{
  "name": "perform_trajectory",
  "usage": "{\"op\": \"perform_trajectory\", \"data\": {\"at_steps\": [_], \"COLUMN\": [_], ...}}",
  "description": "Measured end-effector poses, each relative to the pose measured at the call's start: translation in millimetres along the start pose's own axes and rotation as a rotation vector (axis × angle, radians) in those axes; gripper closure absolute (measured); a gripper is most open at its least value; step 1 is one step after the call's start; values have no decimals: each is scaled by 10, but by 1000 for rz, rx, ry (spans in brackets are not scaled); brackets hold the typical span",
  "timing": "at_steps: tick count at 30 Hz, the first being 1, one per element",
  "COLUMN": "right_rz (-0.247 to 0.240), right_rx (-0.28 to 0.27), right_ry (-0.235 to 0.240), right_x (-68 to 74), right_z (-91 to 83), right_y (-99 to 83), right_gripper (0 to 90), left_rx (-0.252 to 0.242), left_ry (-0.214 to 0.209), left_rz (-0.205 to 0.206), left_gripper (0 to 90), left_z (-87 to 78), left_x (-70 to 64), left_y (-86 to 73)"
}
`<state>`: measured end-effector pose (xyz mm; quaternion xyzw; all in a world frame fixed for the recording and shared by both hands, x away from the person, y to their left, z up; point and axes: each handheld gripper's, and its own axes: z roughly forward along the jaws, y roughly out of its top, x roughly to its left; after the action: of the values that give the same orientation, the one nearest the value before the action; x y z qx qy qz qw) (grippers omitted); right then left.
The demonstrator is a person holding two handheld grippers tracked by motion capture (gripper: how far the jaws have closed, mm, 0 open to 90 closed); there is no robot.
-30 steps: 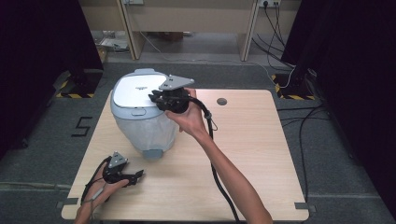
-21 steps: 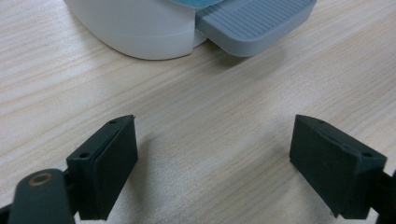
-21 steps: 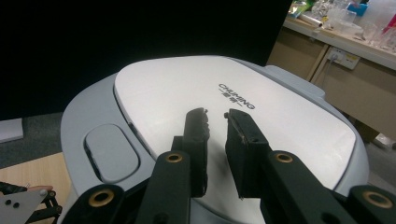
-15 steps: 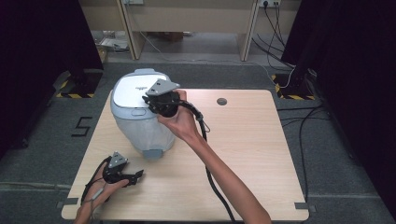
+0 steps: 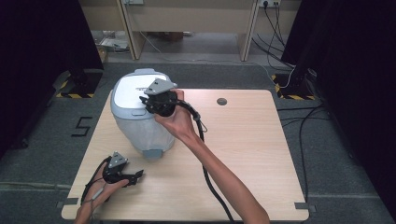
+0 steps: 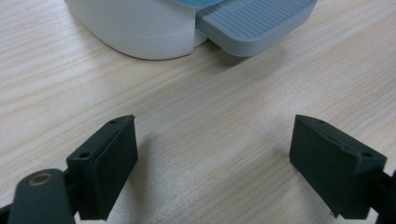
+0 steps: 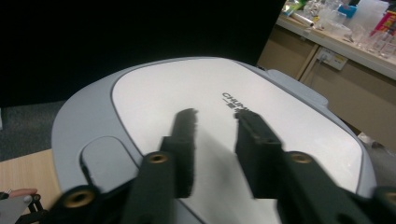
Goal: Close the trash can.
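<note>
My left claw (image 5: 125, 175) rests low at the near left corner of the wooden surface (image 5: 261, 154), held in my left hand (image 5: 100, 189). Its jaws stand wide apart with nothing between them, only bare wood grain below. Just ahead of that claw in the left gripper view lies the grey ribbed foot pedal (image 6: 254, 21) of the bin, sticking out from the white base and sitting flat on the surface, apart from the jaws.

Farther out, the bin (image 5: 140, 121) stands upright on the far left part of the surface, with a pale translucent body and a grey-rimmed white lid (image 7: 243, 116) closed on top. My right claw (image 5: 148, 102) hovers over the lid, my right hand (image 5: 177, 121) reaching across from the middle of the surface. Its jaws are narrowly parted, gripping nothing; whether the tips touch the lid I cannot tell.

Past the bin, a small round grey cap (image 5: 222, 101) sits in the surface near its far edge.
</note>
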<state>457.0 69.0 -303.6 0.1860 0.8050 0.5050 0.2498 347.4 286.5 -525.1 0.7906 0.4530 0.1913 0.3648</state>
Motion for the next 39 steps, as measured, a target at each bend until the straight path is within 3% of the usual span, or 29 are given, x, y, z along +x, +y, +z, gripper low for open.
{"op": "perform_trajectory", "data": {"at_steps": [1,2,8,16,28,39], "right_rz": [0,33,84,139,230,245], "right_rx": [0,2,-24,-51,-16,22], "right_ry": [0,-6,-17,-63,-123,-169], "right_x": [0,-40,-149,-339,-603,-711], "right_z": [0,-15,-138,-443,-679,-876], "right_y": [0,-4,-55,-129,-441,-775], "right_gripper": [622,490,357,303,220,213], "left_rx": [0,3,2,0,1,-1], "left_ry": [0,-1,0,1,1,2], "left_rz": [0,3,3,1,1,-1], "left_gripper": [142,142,142,141,141,142], "left_z": [0,-2,-2,-2,-2,-2], "left_x": [0,2,2,1,1,1], "left_y": [0,0,-1,-2,-3,-4]}}
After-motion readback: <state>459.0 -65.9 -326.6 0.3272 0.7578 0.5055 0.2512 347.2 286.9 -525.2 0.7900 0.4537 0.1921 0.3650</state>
